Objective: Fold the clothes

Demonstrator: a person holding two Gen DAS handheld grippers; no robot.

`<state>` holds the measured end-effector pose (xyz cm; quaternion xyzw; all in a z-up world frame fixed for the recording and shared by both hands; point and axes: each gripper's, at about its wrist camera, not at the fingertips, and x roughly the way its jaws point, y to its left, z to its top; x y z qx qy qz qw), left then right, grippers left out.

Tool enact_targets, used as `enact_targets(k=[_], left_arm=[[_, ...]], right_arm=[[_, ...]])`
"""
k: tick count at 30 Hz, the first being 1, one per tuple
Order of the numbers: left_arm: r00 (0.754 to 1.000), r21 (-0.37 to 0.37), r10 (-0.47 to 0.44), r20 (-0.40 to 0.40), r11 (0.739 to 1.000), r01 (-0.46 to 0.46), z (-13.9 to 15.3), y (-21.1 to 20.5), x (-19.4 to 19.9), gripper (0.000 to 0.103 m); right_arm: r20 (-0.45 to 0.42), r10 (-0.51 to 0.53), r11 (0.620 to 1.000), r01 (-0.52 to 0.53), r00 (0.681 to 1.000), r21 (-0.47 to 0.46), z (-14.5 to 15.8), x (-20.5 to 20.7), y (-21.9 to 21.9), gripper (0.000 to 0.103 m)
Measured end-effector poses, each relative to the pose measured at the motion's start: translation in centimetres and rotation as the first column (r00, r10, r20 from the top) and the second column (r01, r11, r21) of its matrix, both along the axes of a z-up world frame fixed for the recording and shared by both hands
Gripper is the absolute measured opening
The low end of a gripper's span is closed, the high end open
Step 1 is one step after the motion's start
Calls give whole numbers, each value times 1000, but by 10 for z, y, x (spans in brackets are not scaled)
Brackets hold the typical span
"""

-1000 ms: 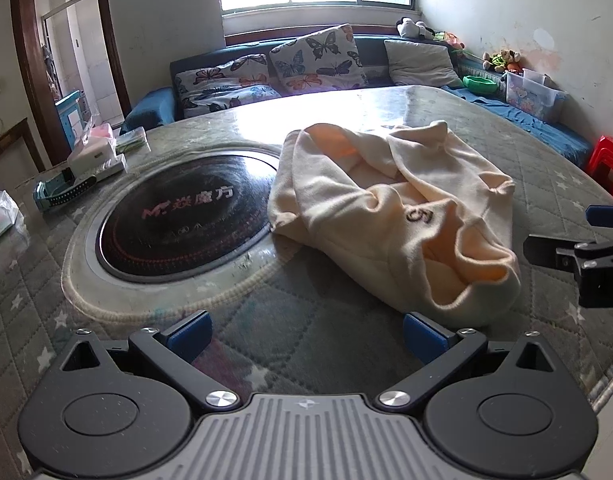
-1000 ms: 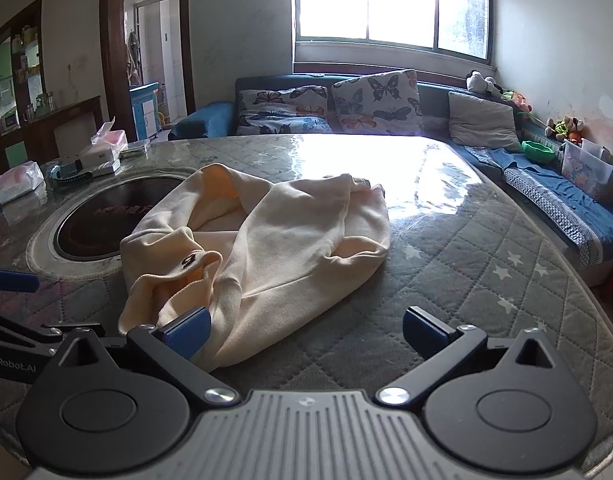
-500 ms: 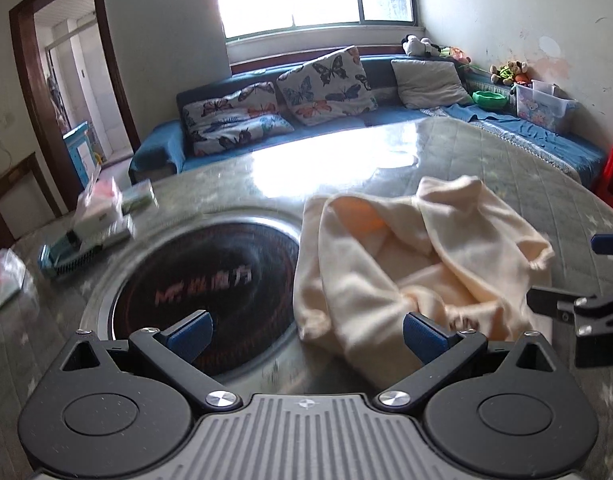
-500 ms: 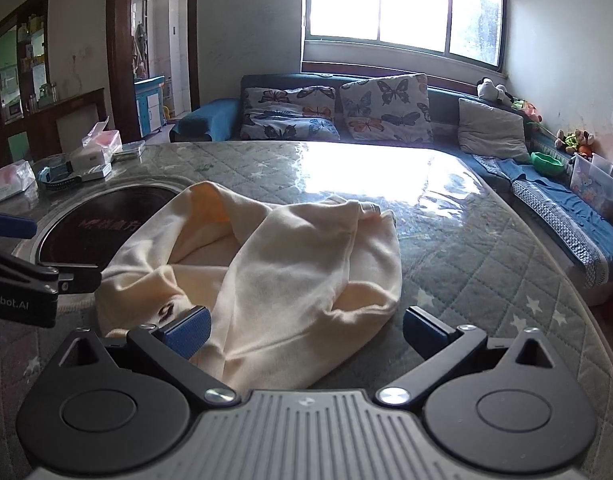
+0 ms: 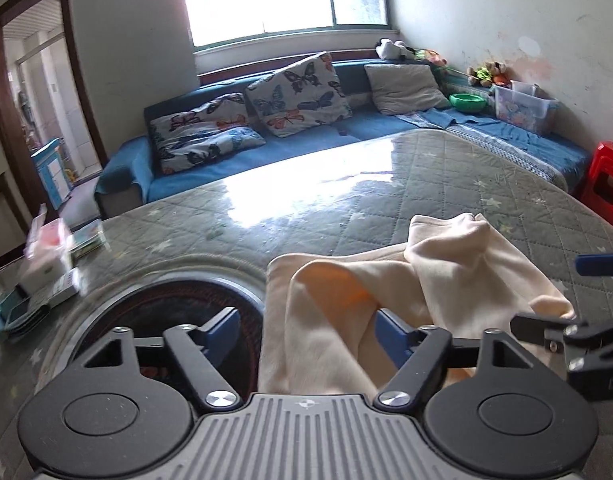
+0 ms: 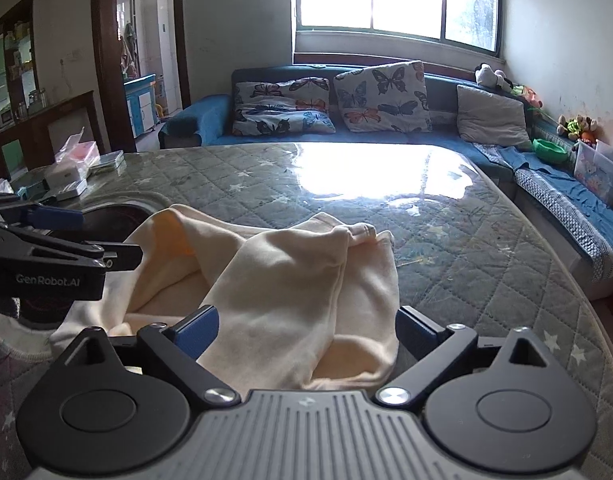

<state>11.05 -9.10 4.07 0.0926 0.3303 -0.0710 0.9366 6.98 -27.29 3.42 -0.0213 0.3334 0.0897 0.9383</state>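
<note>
Quilted grey desk; cream garment, crumpled, soft, light, likely limp; take by hem edge; left tool and right tool agape, holding nothing.

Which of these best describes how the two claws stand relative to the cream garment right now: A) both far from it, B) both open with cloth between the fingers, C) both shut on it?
B: the left claw and right claw each gape wide around the cream garment.
</note>
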Motion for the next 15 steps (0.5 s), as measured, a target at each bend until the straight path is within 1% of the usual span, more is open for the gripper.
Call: enact_targets(k=[2, 5, 6, 7, 9, 10, 11, 12, 13, 14, 15], left_arm=[[1000, -5, -13, -9, 1000, 13, -4, -2, 11, 72], [999, -31, -30, -32, 999, 29, -10, -1, 20, 72], [999, -37, -36, -37, 999, 35, -11, -1, 22, 69], [998, -43, -42, -43, 998, 40, -13, 0, 23, 59], [997, -55, -55, -54, 997, 52, -16, 0, 26, 48], [996, -61, -61, -60, 997, 57, -18, 1, 28, 42], [996, -67, -67, -65, 996, 63, -19, 1, 29, 38], [995, -73, -73, -71, 995, 68, -21, 1, 31, 28], [994, -79, -80, -76, 994, 74, -23, 1, 32, 21], [993, -82, -85, -77, 994, 79, -24, 2, 33, 18], [993, -81, -88, -73, 993, 82, -24, 2, 33, 13]], right_arm=[[-10, -3, 1000, 4, 1000, 5, 0, 10, -3, 92], [-9, -4, 1000, 4, 1000, 1, -1, 25, -6, 86], [-10, -4, 1000, 4, 1000, 2, -1, 31, -7, 85], [-11, -4, 1000, 4, 1000, 2, -2, 37, -8, 83], [-16, -7, 1000, 7, 1000, 9, -3, 49, -10, 76], [-24, -9, 1000, 10, 1000, 16, -3, 54, -11, 75], [-33, -11, 999, 12, 999, 33, -4, 60, -12, 73], [-42, -12, 999, 14, 999, 50, -5, 66, -14, 67], [-51, -13, 998, 17, 999, 67, -6, 72, -15, 65], [-60, -14, 996, 19, 998, 84, -7, 78, -17, 62], [-69, -15, 995, 22, 997, 101, -9, 84, -18, 59]])
